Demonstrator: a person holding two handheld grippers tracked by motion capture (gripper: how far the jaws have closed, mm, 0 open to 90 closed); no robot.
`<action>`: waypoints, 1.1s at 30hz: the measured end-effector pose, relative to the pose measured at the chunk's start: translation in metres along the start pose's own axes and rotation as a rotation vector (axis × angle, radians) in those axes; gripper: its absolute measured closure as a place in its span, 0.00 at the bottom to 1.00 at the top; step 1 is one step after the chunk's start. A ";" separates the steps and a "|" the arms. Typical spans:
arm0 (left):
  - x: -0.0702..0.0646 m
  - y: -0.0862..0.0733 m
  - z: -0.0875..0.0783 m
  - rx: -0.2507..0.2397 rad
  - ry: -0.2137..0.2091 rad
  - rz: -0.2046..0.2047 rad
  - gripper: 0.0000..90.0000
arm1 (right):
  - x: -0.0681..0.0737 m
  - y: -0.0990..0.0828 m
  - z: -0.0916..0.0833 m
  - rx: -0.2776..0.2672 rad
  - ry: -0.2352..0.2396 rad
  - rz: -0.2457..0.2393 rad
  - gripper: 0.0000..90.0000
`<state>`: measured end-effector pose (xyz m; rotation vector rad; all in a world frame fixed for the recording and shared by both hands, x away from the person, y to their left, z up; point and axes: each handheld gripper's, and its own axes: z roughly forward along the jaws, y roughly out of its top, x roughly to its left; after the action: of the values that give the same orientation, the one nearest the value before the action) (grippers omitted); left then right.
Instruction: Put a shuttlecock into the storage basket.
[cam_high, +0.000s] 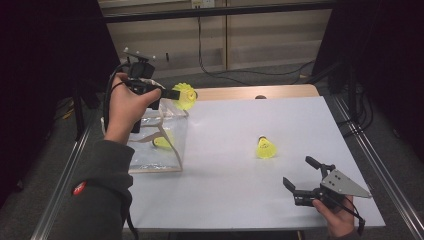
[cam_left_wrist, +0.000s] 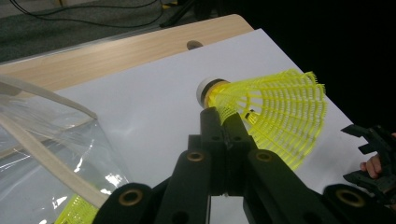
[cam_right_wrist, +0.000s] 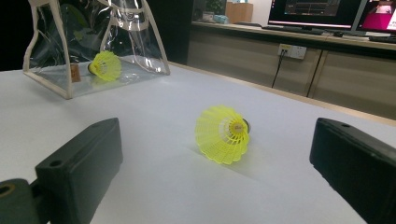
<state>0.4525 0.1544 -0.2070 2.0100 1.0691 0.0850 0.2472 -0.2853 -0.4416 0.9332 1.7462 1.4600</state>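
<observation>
Left tongs (cam_high: 172, 93) clamp a shuttlecock (cam_high: 185, 96) by its skirt, just above the bag (cam_high: 172, 131) rim. Judgement: centre it over the mouth before releasing, or it could catch the rim. Right tongs (cam_high: 299, 176) wide open, empty, near the loose shuttle (cam_high: 265, 148) on the worktop (cam_high: 235, 175).

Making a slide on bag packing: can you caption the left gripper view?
Left tongs shut on a yellow shuttlecock beside the clear bag, above the white table.

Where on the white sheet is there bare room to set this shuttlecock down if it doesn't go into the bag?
Free: the wide stretch of white sheet between the clear bag and the lying shuttlecock, and the far right part behind that shuttlecock. Crowded: the left edge, taken by the bag, and the near right corner, where the right hand-held gripper rests open.
</observation>
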 end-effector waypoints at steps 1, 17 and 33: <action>0.001 0.000 -0.001 -0.003 0.000 -0.003 1.00 | 0.000 0.000 0.000 0.000 0.000 0.000 0.03; 0.013 -0.001 -0.012 -0.019 0.041 -0.032 1.00 | -0.001 0.000 -0.001 0.002 -0.003 -0.003 0.03; 0.024 -0.003 -0.022 -0.039 0.081 -0.054 1.00 | 0.000 0.000 -0.001 0.001 -0.002 -0.001 0.03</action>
<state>0.4565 0.1863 -0.2017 1.9559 1.1637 0.1583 0.2465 -0.2862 -0.4416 0.9334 1.7457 1.4577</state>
